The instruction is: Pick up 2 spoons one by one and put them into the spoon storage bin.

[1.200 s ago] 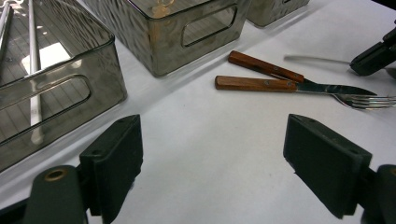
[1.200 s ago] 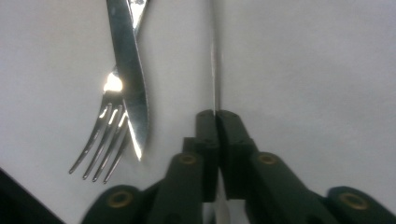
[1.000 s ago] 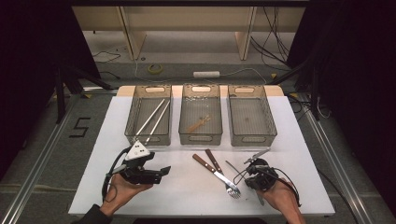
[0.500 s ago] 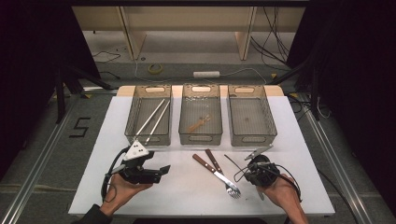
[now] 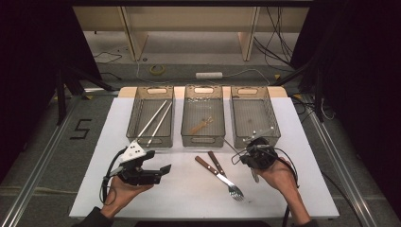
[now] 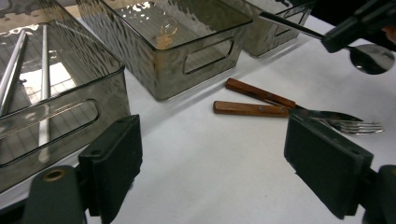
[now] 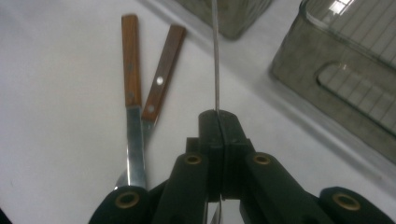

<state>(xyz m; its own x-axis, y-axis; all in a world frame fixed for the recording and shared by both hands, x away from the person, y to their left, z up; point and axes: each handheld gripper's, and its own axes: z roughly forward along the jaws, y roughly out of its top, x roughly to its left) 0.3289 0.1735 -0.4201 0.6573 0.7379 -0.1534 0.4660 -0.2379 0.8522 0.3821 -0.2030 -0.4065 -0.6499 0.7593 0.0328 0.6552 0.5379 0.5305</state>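
My right gripper point(image 5: 247, 154) is shut on a thin metal spoon point(image 5: 231, 145) and holds it just in front of the right bin point(image 5: 273, 124). In the right gripper view the spoon's handle point(image 7: 215, 56) runs straight out from the shut gripper point(image 7: 218, 114). The spoon's bowl point(image 6: 373, 58) hangs behind it in the left gripper view. A wooden-handled fork point(image 5: 234, 189) and knife point(image 5: 216, 163) lie side by side on the white table between my hands. My left gripper point(image 5: 163, 171) rests low at the front left, open, with nothing between its pads point(image 6: 112, 163).
Three clear grey bins stand in a row at the back. The left bin point(image 5: 135, 118) holds two long metal sticks point(image 5: 153, 120). In the middle bin point(image 5: 202, 140) lies a small wooden piece point(image 5: 201, 126). The table's front edge point(image 5: 189, 215) is near my forearms.
My right gripper has moved away from the front edge toward the bins, carrying the spoon. The left gripper, fork and knife have stayed put.
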